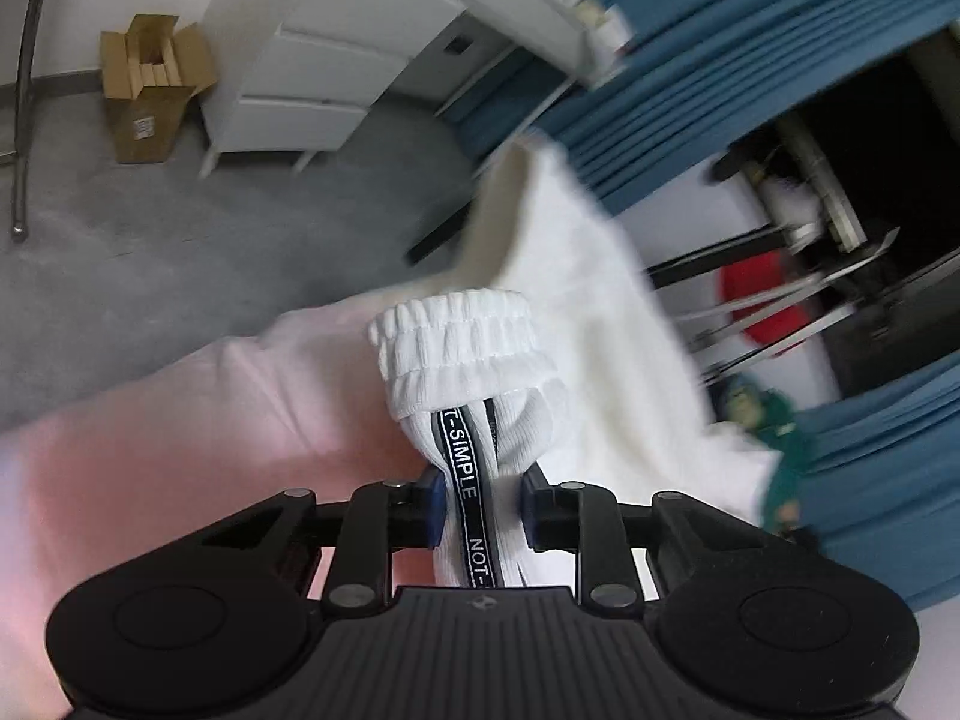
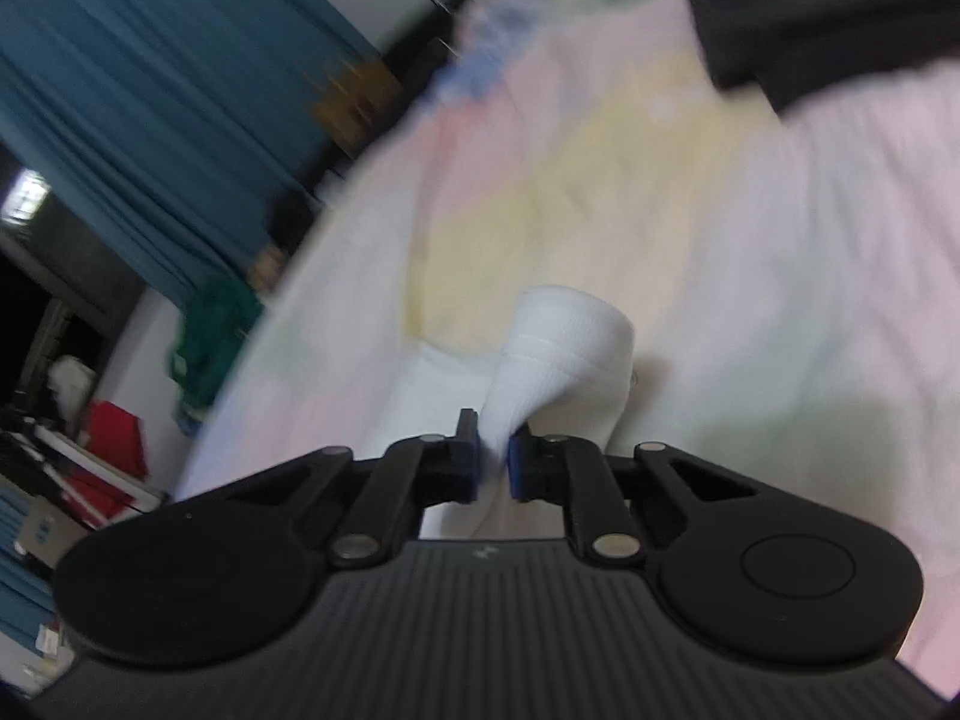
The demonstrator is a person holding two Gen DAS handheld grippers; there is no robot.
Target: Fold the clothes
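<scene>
Both grippers, left gripper (image 1: 480, 507) and right gripper (image 2: 493, 459), clamp the sock (image 1: 468, 372) (lettered stripe visible left-side only).

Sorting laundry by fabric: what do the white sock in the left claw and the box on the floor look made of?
The white sock looks like ribbed knit, probably cotton blend: fine ribs, gathered elastic cuff, woven lettered band. The box looks like plain brown corrugated cardboard, matte, flaps open.

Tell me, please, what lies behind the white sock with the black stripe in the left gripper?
Behind the white sock, clamped in the left hand-held gripper, lies a cream garment on the pink bedding. The sock hides what is directly beneath it.
</scene>
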